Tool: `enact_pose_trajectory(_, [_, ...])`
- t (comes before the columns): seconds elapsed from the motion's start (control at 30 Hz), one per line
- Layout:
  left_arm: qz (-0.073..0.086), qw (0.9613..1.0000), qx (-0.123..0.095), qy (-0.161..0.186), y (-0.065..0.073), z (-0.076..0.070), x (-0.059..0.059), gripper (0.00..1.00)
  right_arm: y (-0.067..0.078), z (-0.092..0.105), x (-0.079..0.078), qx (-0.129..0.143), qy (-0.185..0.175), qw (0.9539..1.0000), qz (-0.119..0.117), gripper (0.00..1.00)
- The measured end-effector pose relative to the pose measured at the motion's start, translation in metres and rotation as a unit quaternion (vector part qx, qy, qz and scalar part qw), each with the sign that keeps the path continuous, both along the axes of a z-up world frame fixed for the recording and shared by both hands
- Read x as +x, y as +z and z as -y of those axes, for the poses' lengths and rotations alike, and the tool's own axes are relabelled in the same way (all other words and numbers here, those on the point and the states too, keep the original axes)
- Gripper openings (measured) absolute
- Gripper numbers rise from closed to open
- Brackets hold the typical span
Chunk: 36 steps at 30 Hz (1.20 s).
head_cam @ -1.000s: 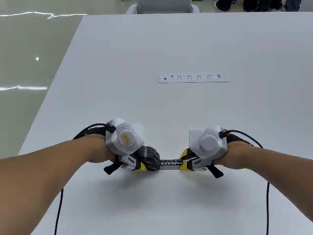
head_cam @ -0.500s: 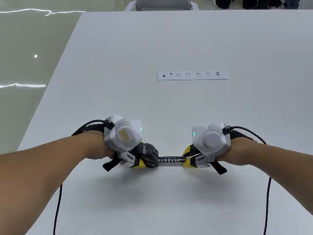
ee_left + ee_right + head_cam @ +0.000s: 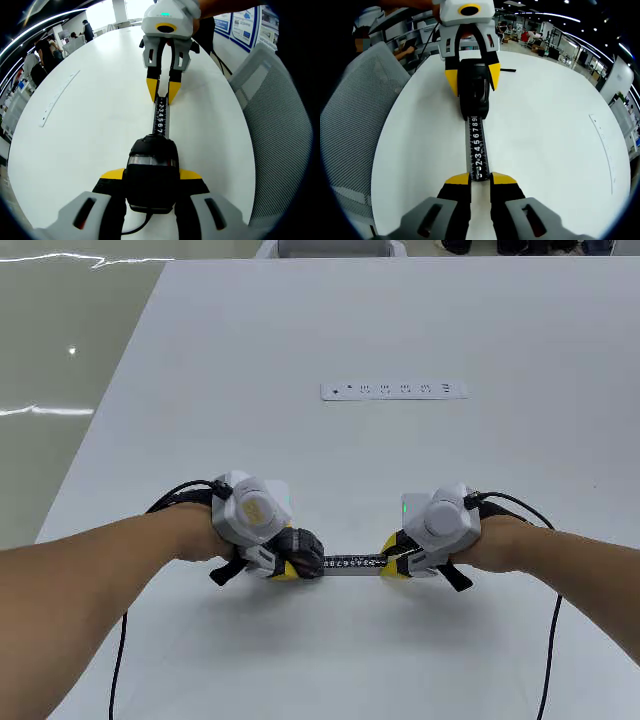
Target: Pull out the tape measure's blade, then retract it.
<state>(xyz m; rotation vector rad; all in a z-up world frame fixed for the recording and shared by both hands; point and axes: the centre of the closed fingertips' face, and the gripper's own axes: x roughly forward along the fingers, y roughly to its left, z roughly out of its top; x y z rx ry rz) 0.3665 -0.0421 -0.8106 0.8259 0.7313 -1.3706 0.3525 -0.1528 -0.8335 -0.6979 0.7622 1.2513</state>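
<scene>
One black tape measure [image 3: 300,552], near edge of white bench [image 3: 400,320]: left tool [image 3: 152,174] grasps the case, right tool [image 3: 480,177] clenches the numbered blade [image 3: 352,562]. One white power strip [image 3: 393,391] mid-bench.

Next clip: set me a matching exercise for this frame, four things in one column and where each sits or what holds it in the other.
Things:
1. black tape measure case
2. dark numbered blade
3. long white power strip
4. grey mesh chair

Places:
A. end pinched in the right gripper's jaws
B. beside the white table, off it
C. clamped in the left gripper's jaws
D. flat on the table, beyond both grippers

Pairs: 1-C, 2-A, 3-D, 4-B
</scene>
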Motion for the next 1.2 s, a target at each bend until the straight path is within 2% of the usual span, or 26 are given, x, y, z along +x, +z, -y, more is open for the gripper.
enact_pose_trajectory(1.2, [-0.005,1.0000,-0.001,0.005,-0.002,-0.001,0.001,0.33,0.001,0.031,-0.004,-0.008,-0.009,0.9999,0.000,0.13])
